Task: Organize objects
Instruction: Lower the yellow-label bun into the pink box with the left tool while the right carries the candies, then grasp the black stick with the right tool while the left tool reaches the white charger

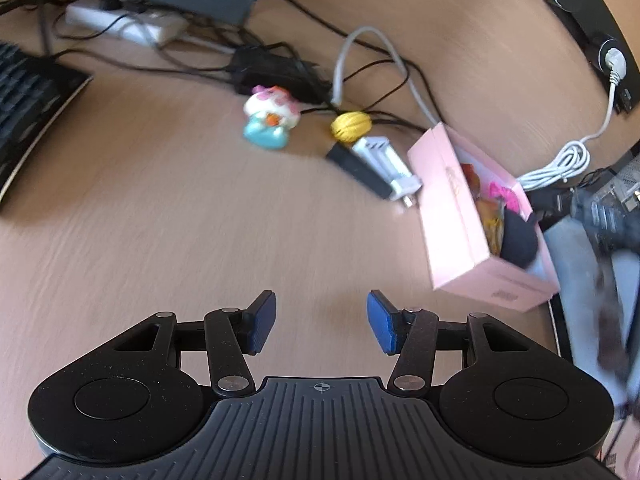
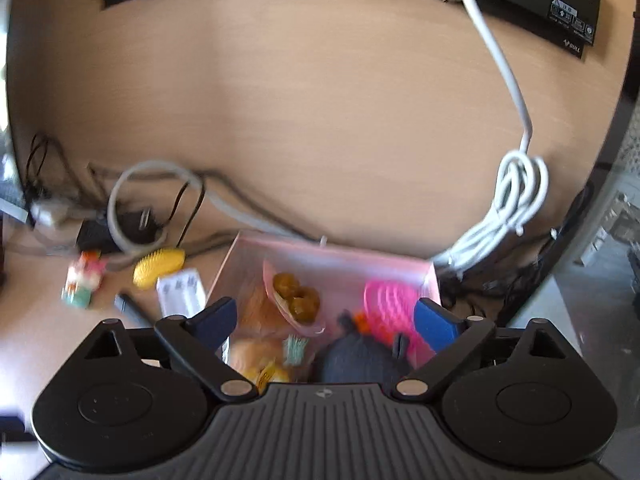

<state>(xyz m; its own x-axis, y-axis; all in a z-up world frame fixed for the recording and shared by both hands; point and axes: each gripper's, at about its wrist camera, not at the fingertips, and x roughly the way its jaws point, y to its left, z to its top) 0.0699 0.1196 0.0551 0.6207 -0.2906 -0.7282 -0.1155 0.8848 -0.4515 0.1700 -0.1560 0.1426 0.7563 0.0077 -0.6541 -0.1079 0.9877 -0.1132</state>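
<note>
Tools (image 1: 321,322) (image 2: 326,326) both open, empty; R wider.

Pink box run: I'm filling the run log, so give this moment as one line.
left gripper: open, empty, over desk | right gripper: open, empty, over pink box | outside: yellow toy, figurine

The keyboard (image 1: 28,120) was cut off at the left edge. The small figurine (image 2: 82,280) was blurred — details unreadable — and the right gripper (image 2: 324,320) hid part of the pink box (image 2: 340,256).
</note>
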